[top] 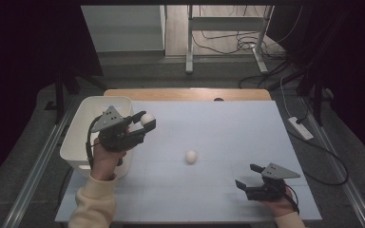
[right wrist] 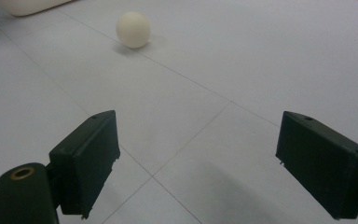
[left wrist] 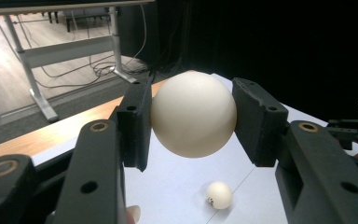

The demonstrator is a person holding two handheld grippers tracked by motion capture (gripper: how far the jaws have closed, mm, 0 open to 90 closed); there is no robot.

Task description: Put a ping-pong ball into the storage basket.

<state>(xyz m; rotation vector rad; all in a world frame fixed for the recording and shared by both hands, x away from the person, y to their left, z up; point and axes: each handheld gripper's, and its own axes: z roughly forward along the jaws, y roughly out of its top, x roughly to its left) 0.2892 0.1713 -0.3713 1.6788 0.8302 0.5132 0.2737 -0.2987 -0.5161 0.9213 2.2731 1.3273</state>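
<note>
Bin (top: 76, 142) at table's (top: 228, 123) left edge, ball (top: 191, 156) mid-table

No legible text, brand or number anywhere. The loose ball (left wrist: 219, 195) lying on the tabletop (left wrist: 177, 186) bears a small dark mark low on its left side, too small to read.

Both handheld black two-jaw tongs, left (top: 142, 124) and right (top: 248, 176), look like matte printed plastic with chunky block-shaped pads (left wrist: 135, 122). Each one's got a grey three-cornered plate (top: 109, 118) on top, and there's a black cable (top: 91, 142) looping off the left one. Brass-coloured ring inserts (left wrist: 98, 126) sit in the jaw arms, plus small round screw holes. The person's wearing a cream long sleeve (top: 92, 204) with a ribbed cuff.
</note>
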